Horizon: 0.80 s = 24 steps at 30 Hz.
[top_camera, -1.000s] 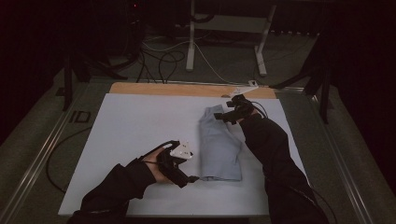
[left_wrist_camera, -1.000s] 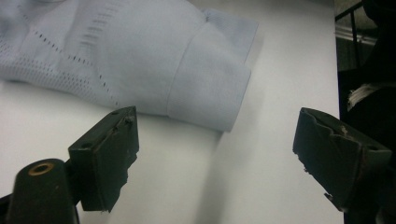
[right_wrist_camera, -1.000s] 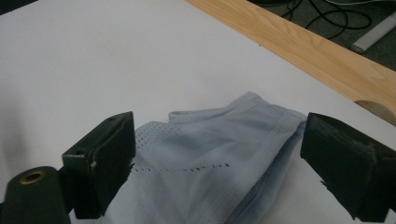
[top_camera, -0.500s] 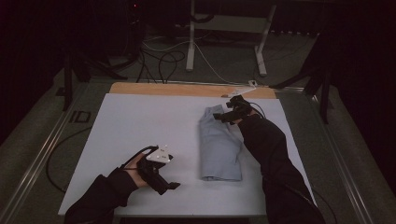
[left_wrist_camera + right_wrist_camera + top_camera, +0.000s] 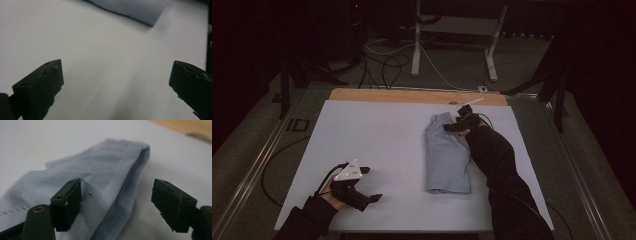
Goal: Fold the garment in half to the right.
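Observation:
A folded light blue garment lies on the white sheet, right of the middle. My right gripper is at the garment's far end, open. In the right gripper view its jaws stand on either side of the garment's ribbed hem, low over the cloth, with nothing pinched. My left gripper hovers near the front left of the sheet, well apart from the garment, open and holding nothing. In the left gripper view the wide-apart jaws frame bare sheet, and an edge of the garment shows at the top.
A strip of bare wood runs along the table's far edge. Behind the table, white stand legs and loose cables are on the floor. Dark stands flank both sides. A cable trails off the table's left.
My left gripper has pulled away from the garment's near left edge to the front left of the sheet. The right gripper has stayed at the garment's far end.

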Available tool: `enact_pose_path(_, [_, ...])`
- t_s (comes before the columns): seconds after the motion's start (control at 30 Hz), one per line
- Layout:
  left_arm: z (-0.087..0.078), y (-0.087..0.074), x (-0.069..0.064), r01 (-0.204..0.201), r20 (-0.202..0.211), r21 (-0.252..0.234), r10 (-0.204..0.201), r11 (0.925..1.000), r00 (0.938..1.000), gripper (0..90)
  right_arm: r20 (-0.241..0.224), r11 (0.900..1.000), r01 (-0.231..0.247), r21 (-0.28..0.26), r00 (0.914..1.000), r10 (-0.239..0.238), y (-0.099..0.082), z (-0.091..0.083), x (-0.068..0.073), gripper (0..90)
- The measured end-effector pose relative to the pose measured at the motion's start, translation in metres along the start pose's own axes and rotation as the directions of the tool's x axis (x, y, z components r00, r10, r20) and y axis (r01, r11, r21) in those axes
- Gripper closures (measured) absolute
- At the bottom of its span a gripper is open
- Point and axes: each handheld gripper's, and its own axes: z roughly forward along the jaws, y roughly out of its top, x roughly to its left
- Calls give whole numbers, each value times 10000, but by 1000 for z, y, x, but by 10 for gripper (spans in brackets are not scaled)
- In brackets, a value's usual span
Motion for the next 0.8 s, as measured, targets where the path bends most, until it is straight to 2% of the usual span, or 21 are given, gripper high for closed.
enact_pose_path(0.03, [-3, -5, 3, 152, -171, -139, -154, 9998, 9997, 7, -108, 9996, -50, 278, 9999, 53, -3, 4, -1, 309])
enact_pose_path(0.1, [-5, -7, 5, 217, -239, -168, -221, 9996, 9995, 6, -133, 9993, -51, 360, 9999, 56, -4, 6, -1, 327])
enact_pose_path(0.13, [-7, -10, 7, 278, -372, -233, -287, 9993, 9989, 7, -301, 9986, -110, 518, 9995, 126, -6, 8, -1, 390])
enact_pose_path(0.17, [-8, -11, 7, 291, -410, -286, -302, 9992, 9987, 7, -381, 9982, -99, 585, 9992, 121, -6, 9, -1, 416])
enact_pose_path(0.2, [-8, -12, 7, 271, -448, -325, -286, 9991, 9986, 6, -369, 9979, -56, 653, 9993, 80, -6, 9, 0, 434])
enact_pose_path(0.27, [-9, -13, 8, 257, -501, -407, -278, 9988, 9984, 7, -415, 9977, 59, 671, 9991, -31, -6, 10, 1, 528])
enact_pose_path(0.3, [-9, -13, 8, 257, -501, -407, -278, 9988, 9984, 6, -415, 9977, 59, 671, 9991, -31, -6, 10, 1, 528])
enact_pose_path(0.33, [-9, -13, 8, 253, -513, -484, -278, 9985, 9983, 6, -298, 9974, 285, 664, 9992, -265, -5, 9, 3, 658])
enact_pose_path(0.37, [-10, -14, 8, 210, -549, -516, -238, 9984, 9982, 6, -164, 9970, 354, 681, 9993, -344, -4, 8, 5, 728])
enact_pose_path(0.4, [-10, -14, 8, 185, -550, -572, -216, 9982, 9983, 6, -164, 9970, 354, 681, 9993, -344, -4, 8, 5, 728])
enact_pose_path(0.43, [-10, -15, 9, 232, -570, -586, -265, 9980, 9980, 6, 7, 9964, 566, 639, 9984, -568, -2, 6, 7, 847])
enact_pose_path(0.53, [-10, -16, 10, 289, -679, -661, -334, 9974, 9971, 6, -149, 9963, 778, 370, 9969, -773, 2, 2, 11, 859])
enact_pose_path(0.63, [-10, -16, 12, 393, -638, -758, -442, 9963, 9970, 6, -363, 9941, 1058, -222, 9936, -1065, 8, -3, 15, 861])
enact_pose_path(0.67, [-10, -16, 12, 393, -638, -758, -442, 9963, 9970, 7, -433, 9933, 1048, -486, 9933, -1069, 11, -4, 16, 861])
enact_pose_path(0.7, [-10, -17, 13, 392, -657, -727, -440, 9966, 9969, 7, -433, 9933, 1048, -486, 9933, -1069, 11, -4, 16, 861])
enact_pose_path(0.73, [-10, -17, 13, 376, -627, -732, -423, 9966, 9971, 6, -548, 9906, 1020, -916, 9927, -1073, 16, -7, 18, 861])
enact_pose_path(0.8, [-10, -17, 13, 368, -649, -725, -415, 9967, 9970, 6, -570, 9905, 924, -1019, 9935, -986, 19, -7, 19, 861])
